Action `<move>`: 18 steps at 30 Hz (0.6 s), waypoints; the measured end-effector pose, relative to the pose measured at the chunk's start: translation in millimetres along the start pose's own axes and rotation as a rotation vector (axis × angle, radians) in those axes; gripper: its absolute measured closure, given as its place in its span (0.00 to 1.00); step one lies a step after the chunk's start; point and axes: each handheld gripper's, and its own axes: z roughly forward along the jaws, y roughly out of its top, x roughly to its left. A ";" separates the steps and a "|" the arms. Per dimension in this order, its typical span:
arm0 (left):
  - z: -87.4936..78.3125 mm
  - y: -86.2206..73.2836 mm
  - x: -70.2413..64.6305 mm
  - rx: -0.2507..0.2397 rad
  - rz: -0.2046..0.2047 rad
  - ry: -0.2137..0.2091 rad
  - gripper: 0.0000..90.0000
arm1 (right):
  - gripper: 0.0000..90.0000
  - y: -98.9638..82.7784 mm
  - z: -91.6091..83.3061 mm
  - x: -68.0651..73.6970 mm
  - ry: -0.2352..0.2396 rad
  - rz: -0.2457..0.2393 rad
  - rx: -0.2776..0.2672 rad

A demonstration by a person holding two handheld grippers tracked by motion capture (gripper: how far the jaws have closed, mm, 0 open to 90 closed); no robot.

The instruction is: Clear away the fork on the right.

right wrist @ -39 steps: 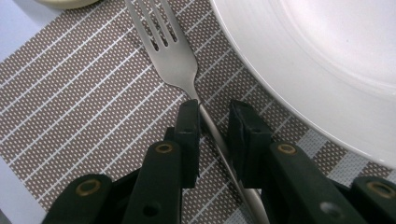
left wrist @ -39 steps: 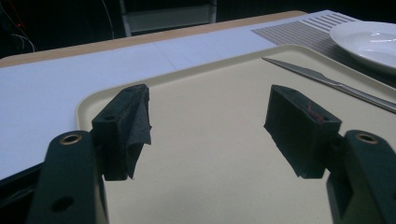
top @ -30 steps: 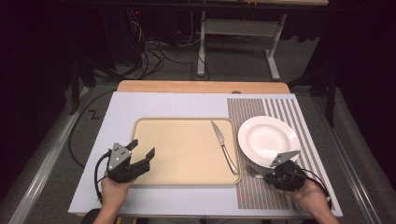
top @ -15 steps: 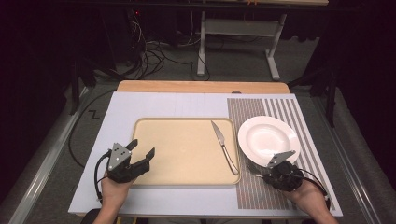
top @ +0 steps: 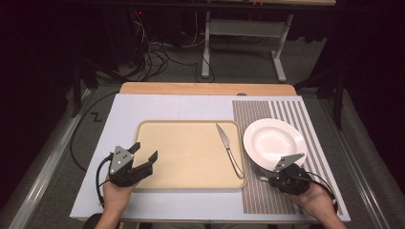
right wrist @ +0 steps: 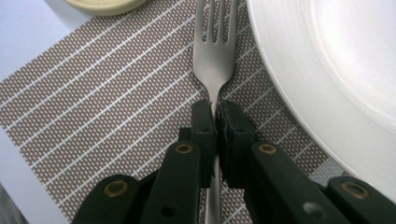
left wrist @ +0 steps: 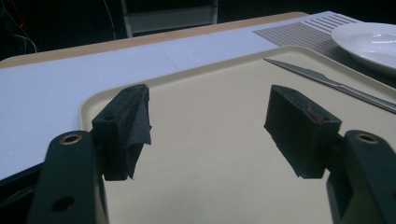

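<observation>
One fork flat on the striped mat, just left of the plate, tines pointing away; pinched by its handle in the right claw, shut tight on the thin stem, likely ready for lifting. One knife left of the plate, on the tray. Left claw wide open, holding nothing, resting idle over the tray's near left corner. Two claws, one plate, one tray, on one bench.

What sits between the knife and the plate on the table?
In the high view, the tray's right rim and a narrow strip of striped placemat separate the knife from the plate. Nothing else lies there.
</observation>
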 end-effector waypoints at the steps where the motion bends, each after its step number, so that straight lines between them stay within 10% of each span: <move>1: -0.1 0.0 0.0 0.000 0.000 -0.001 0.35 | 0.96 0.3 -0.7 0.0 0.002 -0.005 -0.004; 18: -0.1 0.0 0.0 -0.003 0.000 -0.001 0.35 | 0.96 17.3 -12.1 5.7 0.020 -0.025 -0.050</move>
